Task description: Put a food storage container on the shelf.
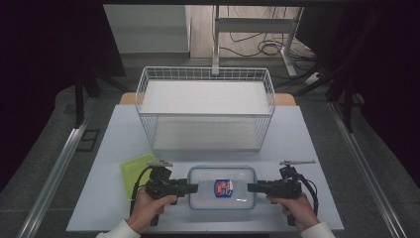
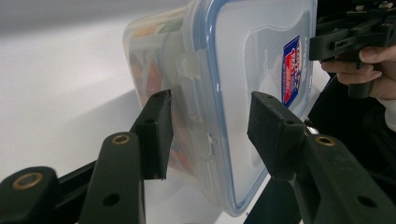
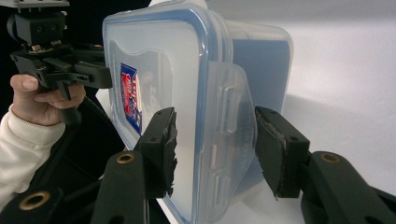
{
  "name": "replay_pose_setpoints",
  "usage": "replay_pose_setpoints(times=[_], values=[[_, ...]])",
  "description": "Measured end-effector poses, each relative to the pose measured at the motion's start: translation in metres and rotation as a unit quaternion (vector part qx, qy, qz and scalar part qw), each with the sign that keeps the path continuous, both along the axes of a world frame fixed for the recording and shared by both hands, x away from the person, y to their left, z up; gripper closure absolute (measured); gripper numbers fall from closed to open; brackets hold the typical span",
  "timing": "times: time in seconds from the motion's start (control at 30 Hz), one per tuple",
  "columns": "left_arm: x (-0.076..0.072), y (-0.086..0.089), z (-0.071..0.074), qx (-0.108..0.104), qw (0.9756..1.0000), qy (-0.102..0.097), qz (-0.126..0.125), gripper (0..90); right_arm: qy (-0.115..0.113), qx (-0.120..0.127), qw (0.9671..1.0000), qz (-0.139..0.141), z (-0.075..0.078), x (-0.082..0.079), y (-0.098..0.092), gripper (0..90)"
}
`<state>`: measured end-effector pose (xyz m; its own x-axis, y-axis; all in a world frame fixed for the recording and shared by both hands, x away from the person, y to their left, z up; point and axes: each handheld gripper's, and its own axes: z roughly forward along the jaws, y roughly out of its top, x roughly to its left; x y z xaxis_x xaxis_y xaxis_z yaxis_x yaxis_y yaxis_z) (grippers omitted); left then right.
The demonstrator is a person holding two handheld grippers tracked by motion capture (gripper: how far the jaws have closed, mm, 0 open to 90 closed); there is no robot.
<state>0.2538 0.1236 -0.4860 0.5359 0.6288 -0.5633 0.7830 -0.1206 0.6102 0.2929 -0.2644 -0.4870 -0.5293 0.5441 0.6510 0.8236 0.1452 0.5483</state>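
Jaws of both grippers straddle container (image 1: 222, 187) ends.

From above my side of the table (image 1: 307, 148) one camera looks forward and down, while a camera on each of my grippers peers close along its jaws from opposite ends at the same clear container (image 1: 222, 187), each catching my other hand

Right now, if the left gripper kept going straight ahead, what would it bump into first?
The left gripper would meet the box first: its side latch already sits between the jaws, seemingly not yet pinched.
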Motion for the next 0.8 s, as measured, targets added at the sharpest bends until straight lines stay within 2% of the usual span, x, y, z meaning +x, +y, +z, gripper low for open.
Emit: replay_pose_setpoints(times=[0.17,0.3,0.6,0.63,0.8], values=[[-0.001,0.002,0.005,-0.004,1.0000,-0.006,0.003,51.3,-0.005,0.003,1.0000,-0.002,0.002,0.000,0.001,50.4],[-0.003,0.004,0.014,-0.001,0.9997,-0.026,0.002,51.3,-0.024,0.004,0.9997,0.000,0.011,-0.002,0.003,50.4],[-0.003,0.005,0.024,0.000,0.9990,-0.045,0.000,51.2,-0.059,-0.001,0.9982,0.002,0.026,-0.004,0.005,50.4],[-0.003,0.006,0.027,-0.001,0.9987,-0.052,0.001,51.2,-0.072,-0.003,0.9974,0.003,0.031,-0.004,0.006,50.4],[-0.002,0.009,0.034,0.002,0.9980,-0.063,0.000,51.1,-0.087,-0.005,0.9962,0.005,0.038,-0.004,0.009,50.3]])
